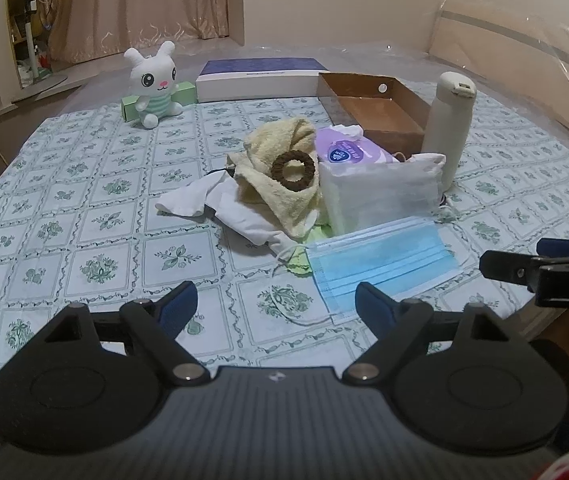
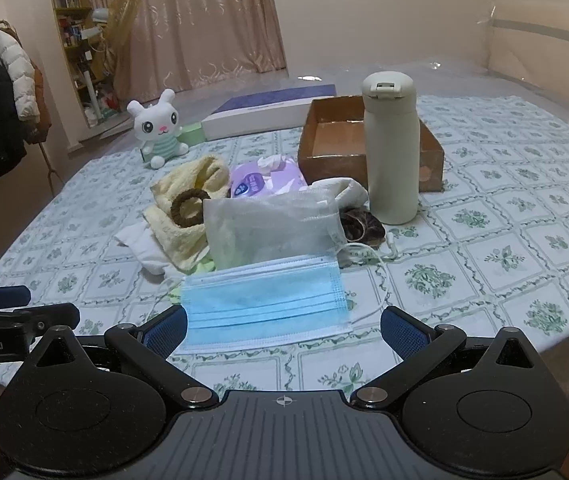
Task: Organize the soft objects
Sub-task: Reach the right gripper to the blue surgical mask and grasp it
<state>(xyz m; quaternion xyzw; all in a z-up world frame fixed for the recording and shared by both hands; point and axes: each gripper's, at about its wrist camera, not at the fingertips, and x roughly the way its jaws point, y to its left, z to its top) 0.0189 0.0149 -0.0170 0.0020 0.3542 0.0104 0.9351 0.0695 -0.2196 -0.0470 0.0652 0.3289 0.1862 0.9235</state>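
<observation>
A blue face mask (image 2: 264,304) lies flat on the patterned tablecloth, nearest to me. My right gripper (image 2: 283,320) stands open just above it, a finger at each end of the mask and neither pad pressing. My left gripper (image 1: 275,296) is open over bare cloth, left of the mask (image 1: 380,268). Behind the mask sits a heap: a yellow towel (image 1: 280,160) with a brown hair tie (image 1: 293,170) on it, a white mesh bag (image 1: 380,192), a purple tissue pack (image 1: 348,150) and a white cloth (image 1: 212,204). A white plush bunny (image 1: 152,84) sits far left.
An open cardboard box (image 2: 332,140) stands behind the heap, with a tall cream bottle (image 2: 392,148) upright in front of it. A dark scrunchie (image 2: 362,224) lies by the bottle's foot. A flat blue-and-white box (image 1: 260,76) and a green carton (image 1: 184,94) lie at the back.
</observation>
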